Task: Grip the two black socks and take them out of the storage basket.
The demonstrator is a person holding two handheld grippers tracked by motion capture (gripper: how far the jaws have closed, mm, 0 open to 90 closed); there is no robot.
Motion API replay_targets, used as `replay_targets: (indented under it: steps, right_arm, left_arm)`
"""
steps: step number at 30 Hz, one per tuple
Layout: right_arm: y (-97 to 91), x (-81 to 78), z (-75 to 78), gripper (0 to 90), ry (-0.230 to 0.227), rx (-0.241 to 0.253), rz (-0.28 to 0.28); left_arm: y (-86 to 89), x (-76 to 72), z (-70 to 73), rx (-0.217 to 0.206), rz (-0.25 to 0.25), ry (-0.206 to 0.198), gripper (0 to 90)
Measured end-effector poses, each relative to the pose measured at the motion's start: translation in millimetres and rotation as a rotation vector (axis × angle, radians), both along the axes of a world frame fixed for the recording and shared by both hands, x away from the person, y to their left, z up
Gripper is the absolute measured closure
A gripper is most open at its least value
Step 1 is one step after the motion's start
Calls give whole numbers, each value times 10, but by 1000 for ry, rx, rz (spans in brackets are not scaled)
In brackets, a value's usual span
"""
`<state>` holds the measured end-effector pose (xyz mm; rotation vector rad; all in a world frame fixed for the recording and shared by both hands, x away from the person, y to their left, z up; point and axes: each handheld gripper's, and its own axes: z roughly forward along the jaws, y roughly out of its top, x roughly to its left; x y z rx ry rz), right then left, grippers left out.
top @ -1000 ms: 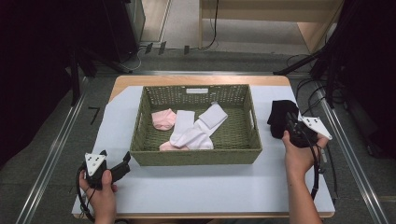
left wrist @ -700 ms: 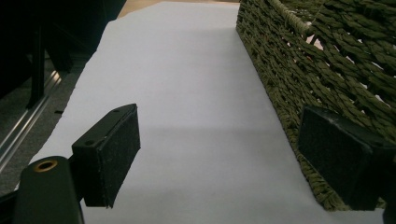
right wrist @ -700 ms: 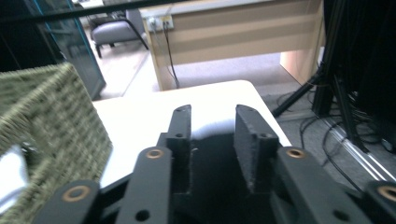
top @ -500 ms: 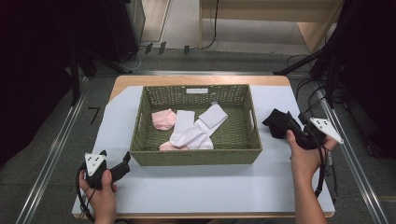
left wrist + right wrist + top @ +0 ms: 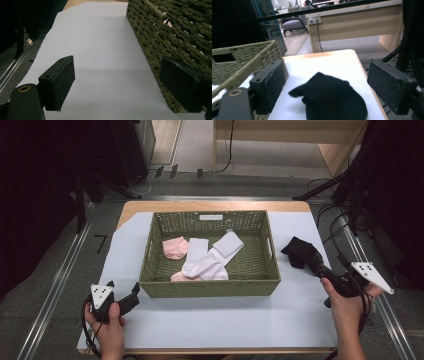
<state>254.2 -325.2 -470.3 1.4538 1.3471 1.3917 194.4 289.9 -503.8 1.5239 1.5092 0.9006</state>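
A black sock (image 5: 298,251) lies crumpled on the white sheet to the right of the woven green basket (image 5: 210,286). My right gripper (image 5: 314,260) is just behind it, open, jaws wide apart. In the right gripper view the black sock (image 5: 334,100) rests on the sheet between and ahead of the jaws of the right gripper (image 5: 327,72), with neither pad closed on it. Inside the basket are a pink sock (image 5: 175,247) and white socks (image 5: 210,260). My left gripper (image 5: 125,292) stands open at the basket's front left corner, holding nothing.
The white sheet (image 5: 225,320) covers the wooden table. In the left gripper view the basket wall (image 5: 175,32) runs close along the right jaw of the left gripper (image 5: 117,72). The table's right edge is near the black sock. A desk and cables lie beyond.
My right gripper was shut on the black sock and held it up. It has opened, the sock now lies on the sheet, and the hand has drawn back to the right. The left gripper stayed put.
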Motion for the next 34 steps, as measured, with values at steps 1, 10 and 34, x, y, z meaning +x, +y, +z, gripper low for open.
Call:
replay_targets:
  steps: [1, 10, 34]
  right_arm:
    - [-39, -43, -17, 149, 3, 3, 7]
    - [-420, -475, -249, 147, 32, 4, 9]
    - [-337, -651, -570, 169, 89, -175, 111]
  left_arm:
    - [1, -1, 0, 0, 0, 0, 147]
    - [-12, -11, -1, 7, -3, -11, 147]
    - [-46, -67, -1, 41, -10, -57, 149]
